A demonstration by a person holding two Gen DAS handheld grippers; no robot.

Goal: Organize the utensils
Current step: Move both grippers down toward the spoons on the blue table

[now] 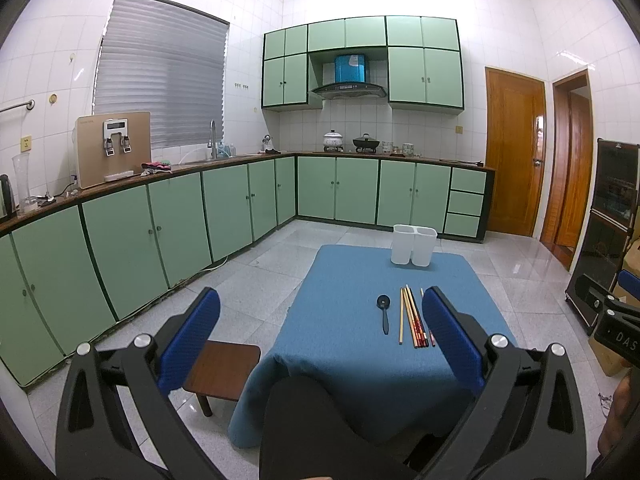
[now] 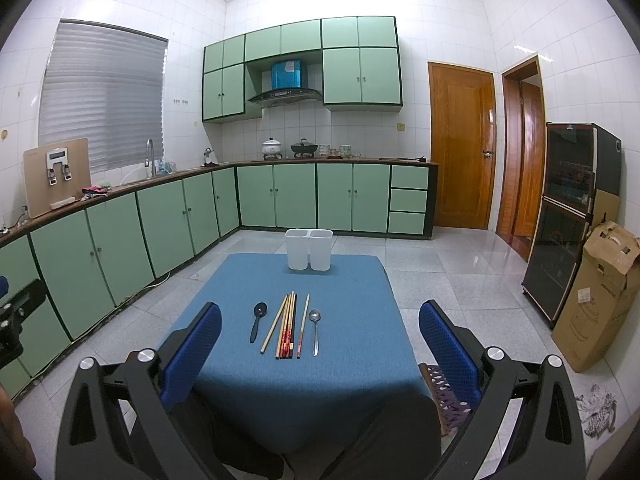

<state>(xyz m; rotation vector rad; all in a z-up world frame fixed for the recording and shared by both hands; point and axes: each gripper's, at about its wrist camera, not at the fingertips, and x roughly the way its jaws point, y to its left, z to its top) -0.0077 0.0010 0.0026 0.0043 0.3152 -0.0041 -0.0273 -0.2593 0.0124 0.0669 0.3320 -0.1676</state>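
The utensils lie in a row on the blue-clothed table (image 2: 340, 280), ahead of both tongs, likely laid out for sorting: one black spoon (image 2: 258, 322), one metal spoon (image 2: 315, 330), roughly seven chopsticks (image 2: 286, 326); beyond them, a two-compartment white holder (image 2: 309, 249); left gripper (image 1: 320, 340) and right gripper (image 2: 320, 344) gape wide, empty.

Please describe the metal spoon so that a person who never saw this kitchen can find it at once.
On the blue table, a row of utensils lies before the white double holder. The silver spoon is at the row's right end, beyond the chopsticks. Unlike the black spoon, it is shiny metal.
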